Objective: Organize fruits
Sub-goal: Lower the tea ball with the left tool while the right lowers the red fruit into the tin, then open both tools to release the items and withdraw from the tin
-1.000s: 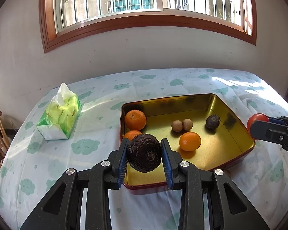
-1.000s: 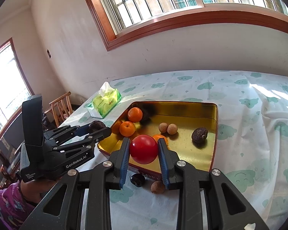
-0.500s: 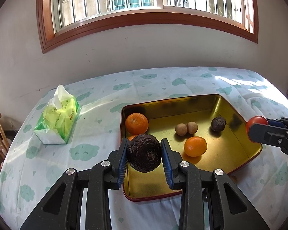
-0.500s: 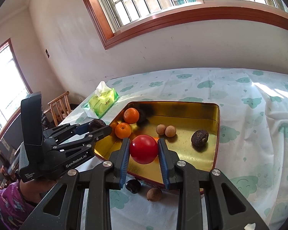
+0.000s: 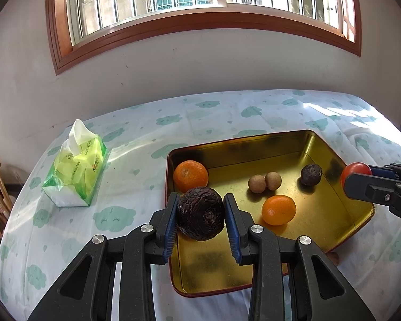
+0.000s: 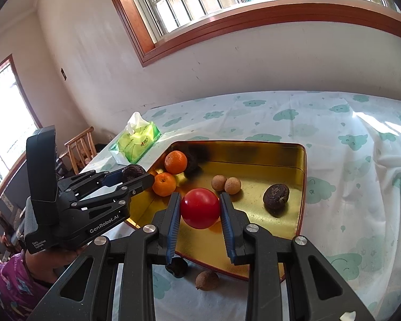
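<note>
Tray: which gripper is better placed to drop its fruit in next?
Right, narrowly. Its red fruit hangs over the tray floor; the left gripper's dark fruit hangs at the tray's edge.

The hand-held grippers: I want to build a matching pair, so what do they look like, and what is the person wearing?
Each hand-held gripper, left and right, is matte black plastic with angular, cut-out finger arms, silver screws at the pivots and blue ribbed pads. The left one's body carries white lettering, "GenRobot.AI" and "Data Acquisition System", and a tall black block on top. No cables show. The sleeve is purple, patterned.
</note>
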The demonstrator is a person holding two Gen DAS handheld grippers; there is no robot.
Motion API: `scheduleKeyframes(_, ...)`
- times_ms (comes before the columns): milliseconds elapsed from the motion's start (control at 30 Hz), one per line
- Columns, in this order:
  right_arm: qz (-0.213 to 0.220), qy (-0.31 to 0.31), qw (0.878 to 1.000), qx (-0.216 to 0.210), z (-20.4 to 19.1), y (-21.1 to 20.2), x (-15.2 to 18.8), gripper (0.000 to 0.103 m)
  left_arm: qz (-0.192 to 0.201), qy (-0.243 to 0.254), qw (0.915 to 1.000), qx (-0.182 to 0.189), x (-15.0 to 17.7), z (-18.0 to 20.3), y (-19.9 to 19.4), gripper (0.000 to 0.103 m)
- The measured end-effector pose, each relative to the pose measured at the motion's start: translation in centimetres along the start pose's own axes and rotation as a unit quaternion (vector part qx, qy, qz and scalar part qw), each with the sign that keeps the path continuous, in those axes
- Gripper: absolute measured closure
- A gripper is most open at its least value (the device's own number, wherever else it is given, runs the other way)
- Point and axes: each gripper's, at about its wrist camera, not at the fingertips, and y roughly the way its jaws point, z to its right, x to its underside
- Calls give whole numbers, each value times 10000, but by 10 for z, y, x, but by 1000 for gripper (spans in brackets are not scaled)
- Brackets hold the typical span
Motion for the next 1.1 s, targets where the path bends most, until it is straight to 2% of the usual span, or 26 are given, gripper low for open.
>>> scheduleKeyframes(900,-178,126,9998,3,24,46,-15,74,-163,96,9998,-65,-14,-3,43,68)
scheduleKeyframes(933,-181,126,9998,6,26,48,-16,73,-175,93,9998,-70,-14,-3,45,66)
scheduleKeyframes(1000,-153,139,9998,6,28,50,-17,73,-189,99,9997,-68,-14,-2,47,53)
scheduleKeyframes(1100,-80,172,9998,-10,30,51,-19,73,-167,184,9997,-41,-14,2,50,46)
